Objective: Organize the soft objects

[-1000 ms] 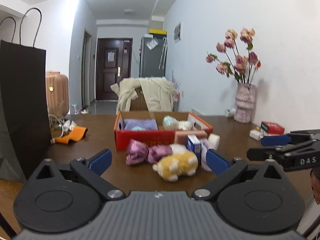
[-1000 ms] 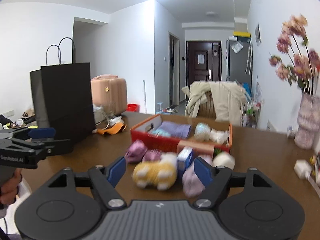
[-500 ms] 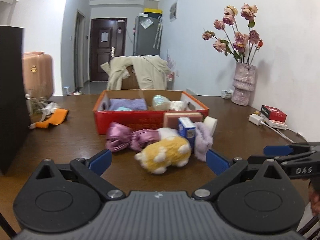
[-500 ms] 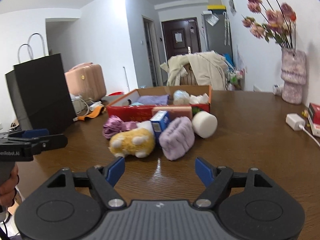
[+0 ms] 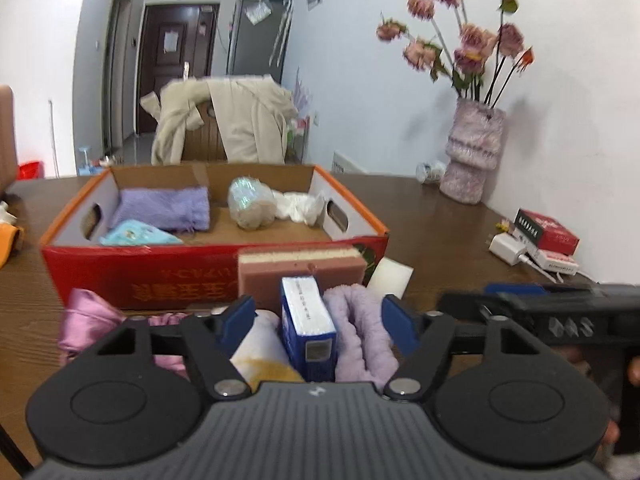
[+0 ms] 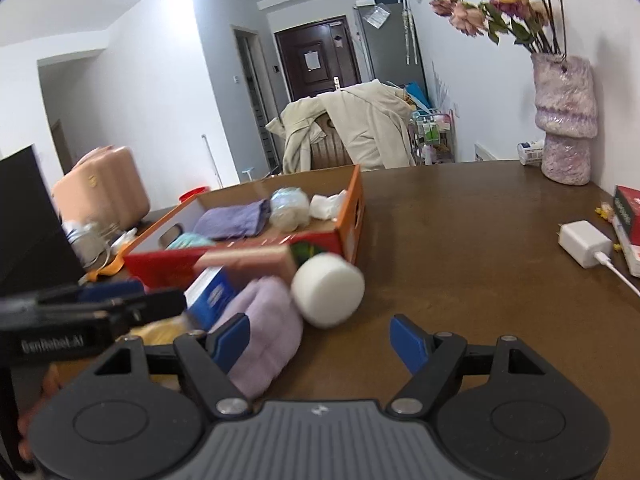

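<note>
Brown tabletop carries a red cardboard box with soft things piled against its front wall. Left gripper has just been closing, astride a blue carton and lilac towel, pads not pressing. Right gripper gapes, empty, beside the white roll.

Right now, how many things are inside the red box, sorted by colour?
In the red box:
Purple: 1, the cloth pouch
Light blue: 1, the little packet
Beige: 1, the shiny wrapped ball
White: 1, the crumpled bundle
Total: 4
</note>
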